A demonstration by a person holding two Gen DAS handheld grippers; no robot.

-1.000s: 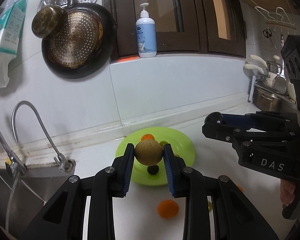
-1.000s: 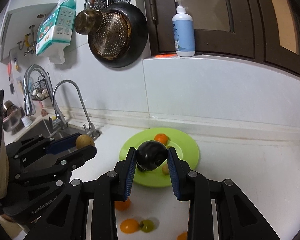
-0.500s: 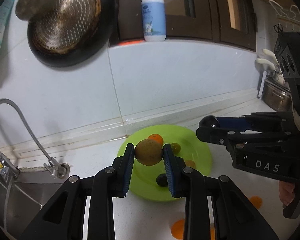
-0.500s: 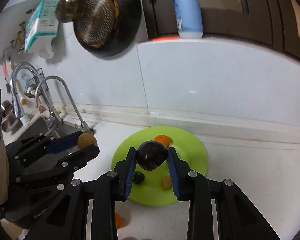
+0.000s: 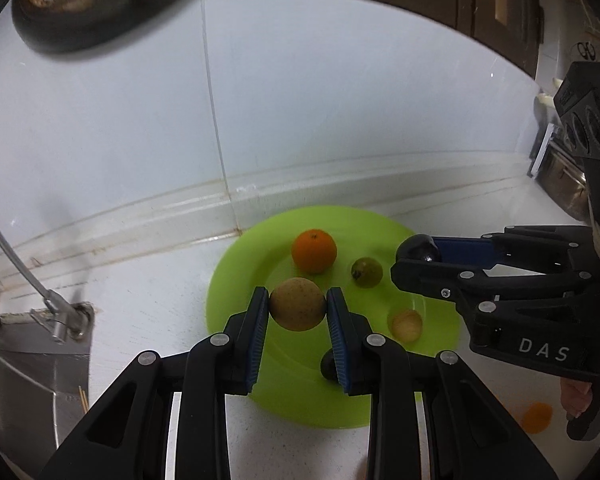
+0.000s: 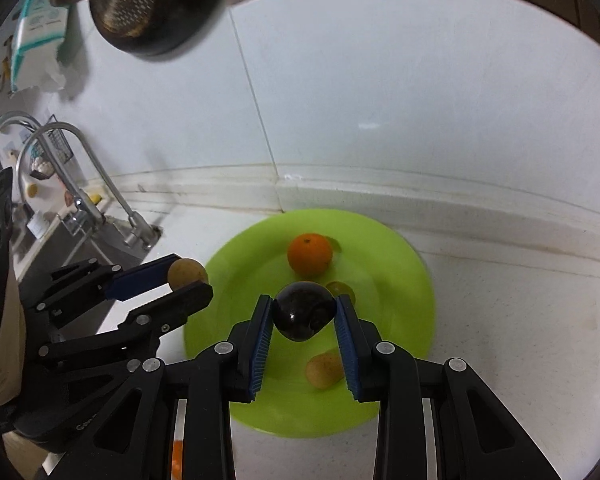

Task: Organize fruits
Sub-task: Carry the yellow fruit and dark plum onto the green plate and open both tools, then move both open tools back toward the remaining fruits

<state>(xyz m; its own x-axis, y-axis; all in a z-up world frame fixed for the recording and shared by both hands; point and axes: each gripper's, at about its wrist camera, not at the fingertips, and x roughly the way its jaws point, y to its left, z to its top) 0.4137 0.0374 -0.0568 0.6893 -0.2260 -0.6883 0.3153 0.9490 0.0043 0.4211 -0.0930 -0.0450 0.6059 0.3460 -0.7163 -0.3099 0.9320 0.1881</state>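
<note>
Above green plate (image 5: 236, 280): brown fruit (image 5: 297, 309) between left hand-held gripper (image 5: 297, 312) pads.

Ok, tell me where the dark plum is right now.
The dark plum is clamped in the right gripper, held over the green plate, just in front of the orange; the left wrist view shows it at right.

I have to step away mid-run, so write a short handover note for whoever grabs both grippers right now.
Left gripper: shut on a tan fruit, held over the green plate.
Right gripper: shut on a dark fruit, also over the plate.
Done: an orange, a small green fruit, a small yellow fruit and a small dark fruit lie on the plate.
Left: set both held fruits down, then fetch the orange fruit on the counter.
</note>
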